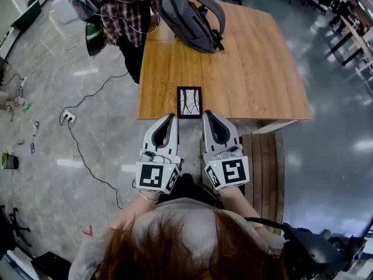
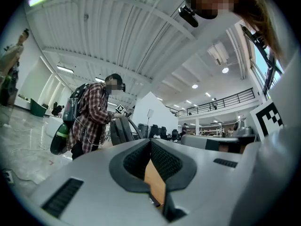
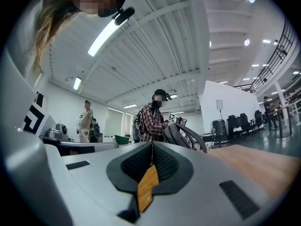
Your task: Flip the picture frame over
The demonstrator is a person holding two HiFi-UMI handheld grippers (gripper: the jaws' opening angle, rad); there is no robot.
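Note:
The picture frame (image 1: 189, 102) lies flat at the near edge of the wooden table (image 1: 250, 69); it is small and black-edged, and a pale picture with dark lines faces up. My left gripper (image 1: 172, 117) hangs just short of the table edge, below and left of the frame, its jaws together and empty. My right gripper (image 1: 207, 114) is beside it, below and right of the frame, also shut and empty. Neither touches the frame. In the left gripper view the jaws of the left gripper (image 2: 150, 143) meet at the tip; the right gripper (image 3: 152, 145) shows the same in the right gripper view.
A grey backpack (image 1: 189, 13) lies at the table's far side. A person in a plaid shirt (image 1: 123, 4) stands at the far left corner. A power strip (image 1: 68, 117) with cables lies on the floor to the left. A wooden bench (image 1: 265, 162) stands at my right.

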